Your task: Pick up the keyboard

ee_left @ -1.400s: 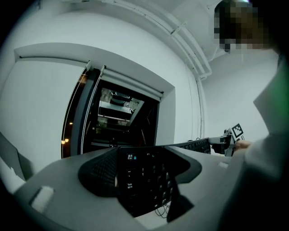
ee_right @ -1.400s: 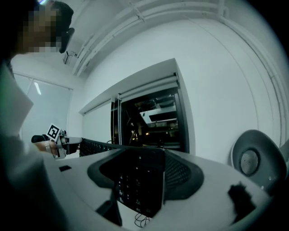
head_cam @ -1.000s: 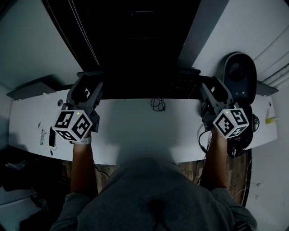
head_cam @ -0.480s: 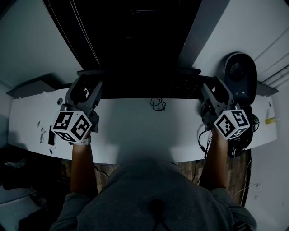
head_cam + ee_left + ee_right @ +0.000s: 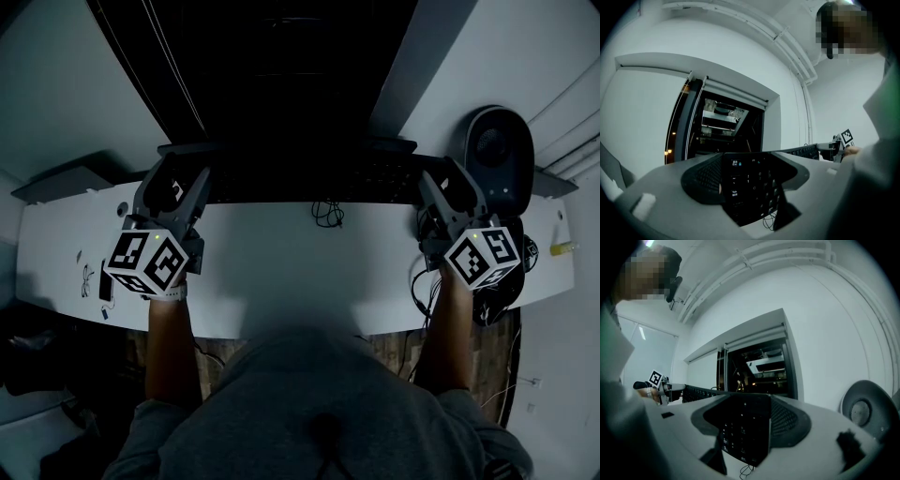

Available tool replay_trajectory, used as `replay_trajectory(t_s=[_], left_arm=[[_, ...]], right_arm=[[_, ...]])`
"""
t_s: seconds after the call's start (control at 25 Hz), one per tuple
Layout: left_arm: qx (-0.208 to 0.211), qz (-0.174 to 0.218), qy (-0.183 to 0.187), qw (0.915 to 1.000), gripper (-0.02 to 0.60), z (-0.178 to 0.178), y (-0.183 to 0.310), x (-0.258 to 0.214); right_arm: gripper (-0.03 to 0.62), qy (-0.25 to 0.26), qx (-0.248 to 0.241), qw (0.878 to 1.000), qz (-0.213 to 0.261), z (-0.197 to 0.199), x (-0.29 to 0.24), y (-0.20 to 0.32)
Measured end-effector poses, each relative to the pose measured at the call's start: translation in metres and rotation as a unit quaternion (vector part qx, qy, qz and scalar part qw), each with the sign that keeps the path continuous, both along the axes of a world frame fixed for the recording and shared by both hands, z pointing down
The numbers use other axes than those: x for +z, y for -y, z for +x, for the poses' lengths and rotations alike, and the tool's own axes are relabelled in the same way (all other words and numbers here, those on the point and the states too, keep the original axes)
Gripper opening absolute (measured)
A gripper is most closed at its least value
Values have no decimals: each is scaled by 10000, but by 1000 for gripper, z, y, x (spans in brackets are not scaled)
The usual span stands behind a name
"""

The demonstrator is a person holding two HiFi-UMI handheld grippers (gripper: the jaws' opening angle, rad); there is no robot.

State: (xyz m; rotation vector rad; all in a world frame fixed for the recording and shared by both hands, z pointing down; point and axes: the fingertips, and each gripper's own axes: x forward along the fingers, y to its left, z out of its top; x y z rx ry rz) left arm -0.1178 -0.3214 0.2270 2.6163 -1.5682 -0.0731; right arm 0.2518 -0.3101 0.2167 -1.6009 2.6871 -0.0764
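Note:
A black keyboard (image 5: 309, 181) lies crosswise at the far side of the white desk (image 5: 300, 272), in dim light. My left gripper (image 5: 181, 171) is shut on its left end and my right gripper (image 5: 442, 180) on its right end. In the left gripper view the keyboard's end (image 5: 750, 197) with lit key legends fills the gap in my left gripper (image 5: 754, 160). The right gripper view shows the same at the other end (image 5: 740, 437) of the keyboard, inside my right gripper (image 5: 746, 401). Whether the keyboard touches the desk I cannot tell.
A tangled cable (image 5: 328, 217) lies on the desk just in front of the keyboard. A black speaker (image 5: 499, 155) stands at the far right, with more cables (image 5: 422, 281) near the right front edge. Small objects (image 5: 105, 281) lie at the left. A dark window opening (image 5: 281, 75) is behind.
My left gripper has shifted slightly to the left and toward me. The keyboard and right gripper have barely moved.

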Motion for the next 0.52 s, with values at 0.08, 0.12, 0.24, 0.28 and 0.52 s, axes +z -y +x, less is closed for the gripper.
replay_trajectory(t_s=[0.08,0.12,0.24,0.28,0.52], left_arm=[[-5,8,-15,10000,302,0,0,0],[-5,6,-21,10000,301,0,0,1],[-8,-4,-25,10000,302,0,0,1],[-10,-1,-23,10000,302,0,0,1],[-15,10,-29,10000,302,-1,-2,0]], right_arm=[[278,-12,-8,10000,16,0,-1,0],[278,-16,-11,10000,19,0,-1,0],[278,-15,-16,10000,11,0,-1,0],[278,-14,-20,10000,11,0,-1,0],[278,-12,-28,10000,29,-1,-2,0]])
